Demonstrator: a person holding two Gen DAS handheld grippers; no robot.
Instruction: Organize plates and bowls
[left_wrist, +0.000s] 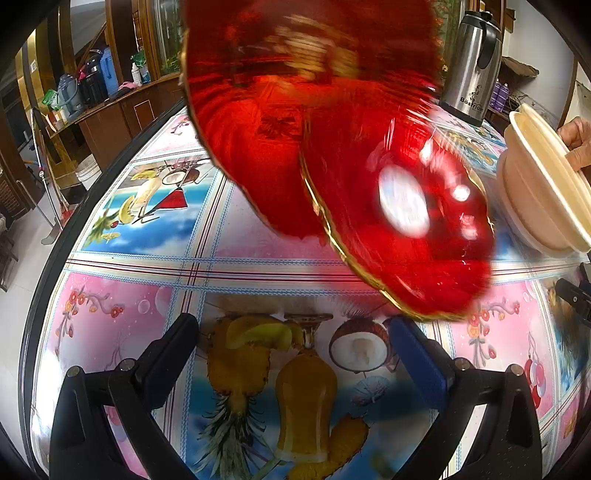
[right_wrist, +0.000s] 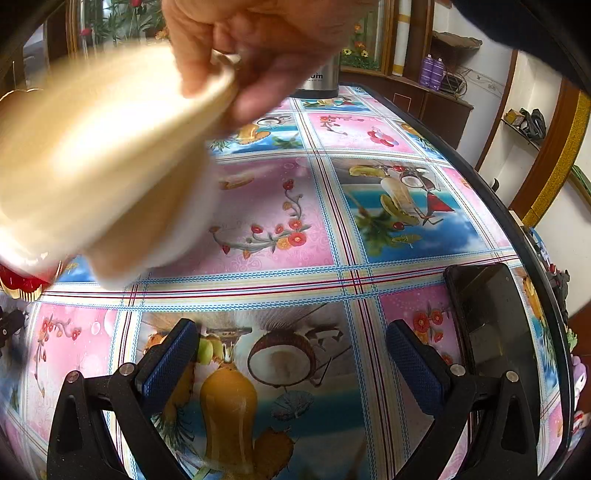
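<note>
Two glossy red plates with gold rims fill the left wrist view, motion-blurred and tilted over the table: one high (left_wrist: 295, 92), one lower right (left_wrist: 406, 229). What holds them is hidden. Stacked cream bowls (left_wrist: 535, 192) hang at the right edge, gripped by a bare hand (left_wrist: 576, 144). In the right wrist view the same bowls (right_wrist: 103, 155) are blurred at the upper left under that hand (right_wrist: 258, 48), and a sliver of red plate (right_wrist: 22, 284) peeks below them. My left gripper (left_wrist: 291, 325) stands open and empty. My right gripper (right_wrist: 291, 332) is likewise open and empty.
The table carries a fruit-and-flower patterned cloth (right_wrist: 280, 229). A steel thermos (left_wrist: 472, 62) stands at its far end. A dark phone (right_wrist: 495, 332) lies near the right edge, beside my right gripper. Wooden cabinets and shelves ring the room.
</note>
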